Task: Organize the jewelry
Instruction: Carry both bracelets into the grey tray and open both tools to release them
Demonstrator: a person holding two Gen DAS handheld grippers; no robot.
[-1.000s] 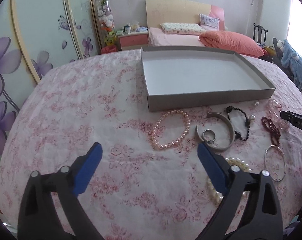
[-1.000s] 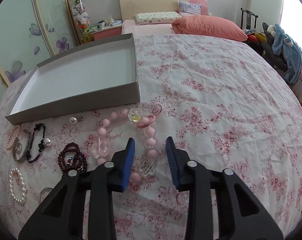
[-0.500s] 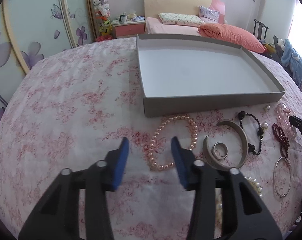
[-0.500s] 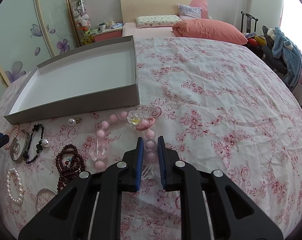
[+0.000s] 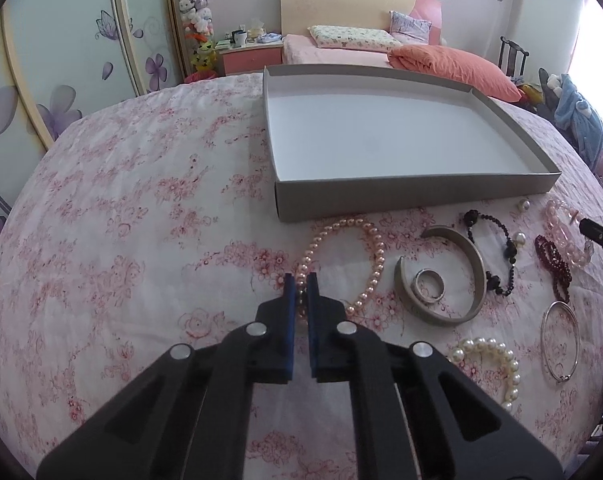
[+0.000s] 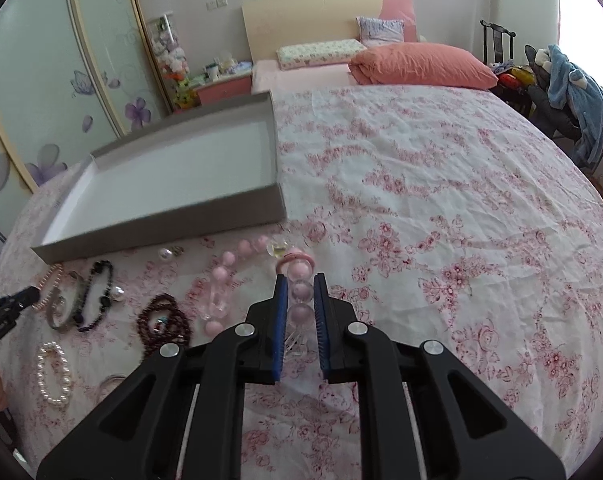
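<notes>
A shallow grey box point(image 5: 417, 190) point(image 6: 157, 232) with a white inside lies on the floral bedspread, nothing in it. In front of it lies a pink pearl necklace point(image 5: 375, 256); my left gripper point(image 5: 300, 280) is shut on its near left strand. Further right lie a silver cuff point(image 5: 467, 264) with a ring point(image 5: 429, 286) inside it, a black bead bracelet point(image 5: 501, 248), a dark red bracelet point(image 5: 555, 258), a thin bangle point(image 5: 559, 340) and a white pearl bracelet point(image 5: 501, 360). My right gripper point(image 6: 301, 280) is shut on the big pink bead necklace point(image 6: 227, 260), beads pressed between its pads.
The flowered spread point(image 6: 441, 220) stretches wide to the right of the box. A small pearl earring point(image 6: 165, 253) lies by the box's front wall. Behind are a bed with an orange pillow point(image 6: 421, 66), a wardrobe on the left and a chair with clothes point(image 6: 573, 92).
My left gripper went from wide open to shut on the pink pearl necklace while moving forward and down. My right gripper closed from a narrow gap onto the pink beads.
</notes>
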